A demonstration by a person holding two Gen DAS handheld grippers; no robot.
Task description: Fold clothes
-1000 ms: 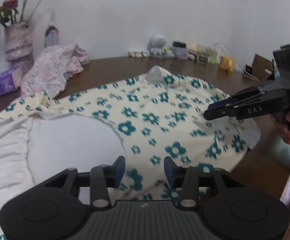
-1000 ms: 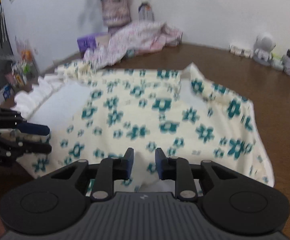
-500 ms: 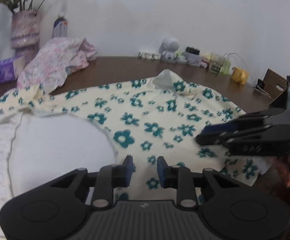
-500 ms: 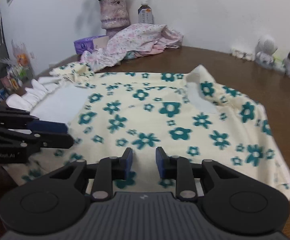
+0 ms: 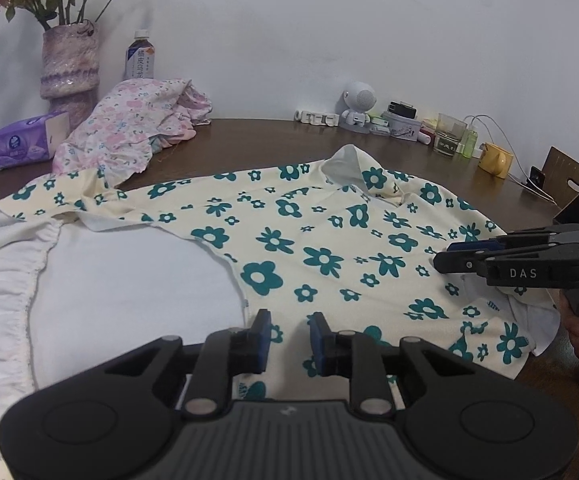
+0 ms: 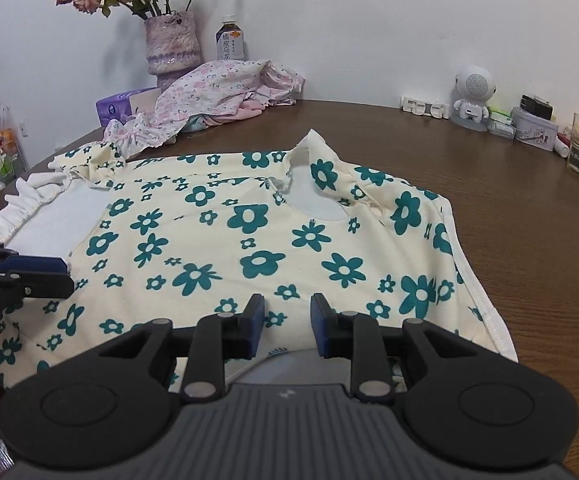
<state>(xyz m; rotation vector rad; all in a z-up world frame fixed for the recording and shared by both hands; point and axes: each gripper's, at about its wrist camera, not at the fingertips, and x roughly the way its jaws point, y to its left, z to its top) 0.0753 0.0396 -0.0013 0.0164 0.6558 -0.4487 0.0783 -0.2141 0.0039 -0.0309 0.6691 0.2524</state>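
Step in hand: approach to the first fold, grasp not yet made.

- Round wooden table (image 6: pixel 489 184) — work surface, below and ahead of both tools.
- Cream top with teal flowers (image 5: pixel 321 240) — spread flat, front up, directly ahead of and beneath both grippers. Neckline (image 6: pixel 313 204) at the far end, dead ahead of the right tool; near edge under the fingertips of both.
- White ruffled garment (image 5: pixel 109 280) — ahead and to the left of the left tool, overlapped by the top's left side; which piece lies uppermost at the overlap cannot be told.
- Pink floral garment (image 5: pixel 137 128) — heaped far ahead and to the left, well apart from both tools, not yet handled.
- Left gripper (image 5: pixel 290 336) — released; narrow gap between pads, printed fabric visible through the gap, no pinch seen.
- Right gripper (image 6: pixel 287 326) — released likewise; narrow gap, low over the near edge, nothing clamped.

Next move, as judged: lower each tool onto the near edge, take one layer set only, clench fully, then carry the edge forward toward the neckline. Keep both tools level with each other to avoid a skewed crease. Avoid catching the white garment with the left pads.
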